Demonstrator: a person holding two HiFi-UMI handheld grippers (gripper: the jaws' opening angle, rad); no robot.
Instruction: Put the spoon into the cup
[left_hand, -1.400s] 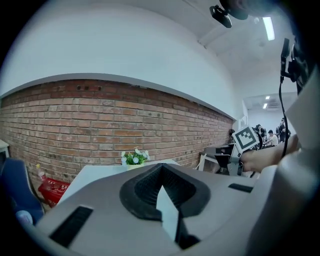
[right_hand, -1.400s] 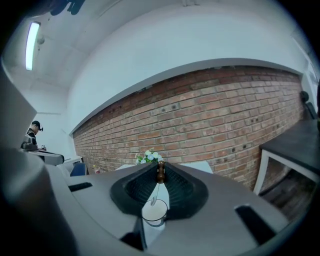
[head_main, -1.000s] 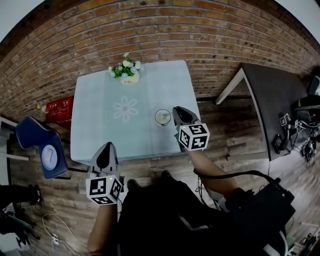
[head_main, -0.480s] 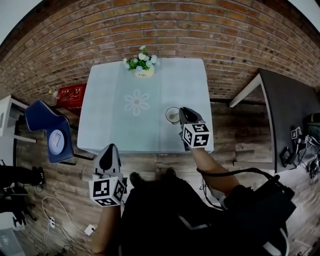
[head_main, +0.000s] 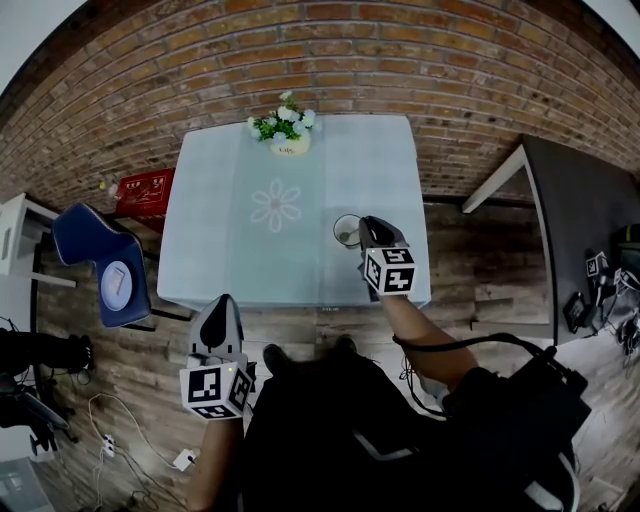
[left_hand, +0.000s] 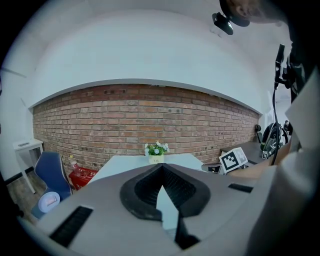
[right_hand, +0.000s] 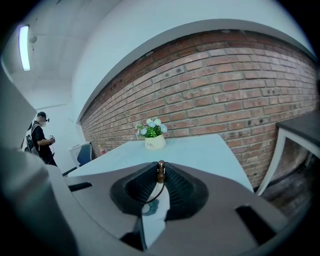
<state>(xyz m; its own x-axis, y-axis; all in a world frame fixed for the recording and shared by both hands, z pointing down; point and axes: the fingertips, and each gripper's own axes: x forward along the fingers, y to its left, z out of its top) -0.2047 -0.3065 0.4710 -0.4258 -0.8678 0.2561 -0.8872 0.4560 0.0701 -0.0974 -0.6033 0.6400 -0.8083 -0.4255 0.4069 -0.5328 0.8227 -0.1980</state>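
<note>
**Two grippers, one spoon at the cup's rim**

Against a second ago, the right gripper has sunk toward the table, and its marker cube shows smaller. It is little changed over the last half second. The left gripper has drawn back from the table's near edge.

In the right gripper view, the jaws are nearly together, pinching the spoon by its brown knobbed end at their tips. Its thin handle runs down between them. The cup stands on the table just beside those tips. Whether the spoon's bowl is inside it cannot be told. The left gripper's jaws meet at their tips, holding nothing.
</note>
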